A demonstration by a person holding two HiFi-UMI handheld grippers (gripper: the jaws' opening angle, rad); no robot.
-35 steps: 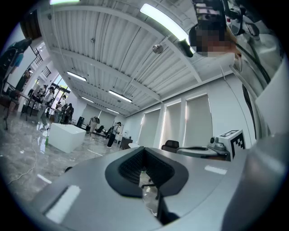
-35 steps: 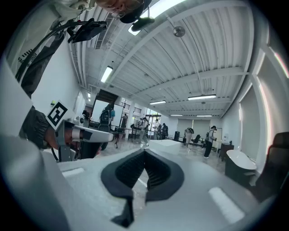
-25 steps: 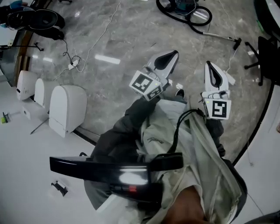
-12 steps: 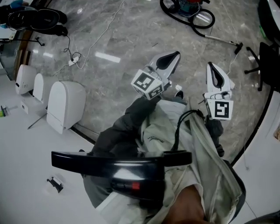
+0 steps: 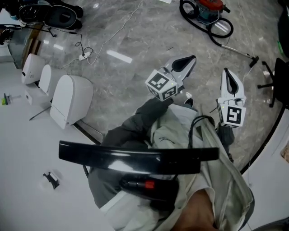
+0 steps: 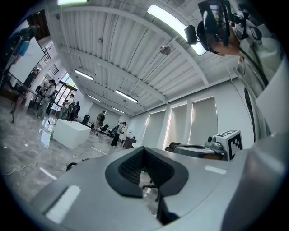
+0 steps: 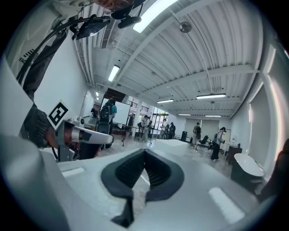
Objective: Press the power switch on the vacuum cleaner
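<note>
Left tool and right tool, both clenched and empty, above the floor. Vacuum cleaner sits far ahead, well apart; left tool points more nearly toward it.

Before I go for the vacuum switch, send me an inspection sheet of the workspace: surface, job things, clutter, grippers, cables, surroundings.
Surface: grey polished marble floor, with light reflections.
Job's things: red and teal canister vacuum cleaner on the floor far ahead, with its black hose looped beside it; the power switch is too small to make out.
Clutter: three white rounded shells standing in a row at the left.
Grippers: left gripper and right gripper both shut and empty, well short of the vacuum.
Cables: thin white cable trailing across the floor.
Surroundings: black office chair at the right; people standing far off in the hall.
</note>
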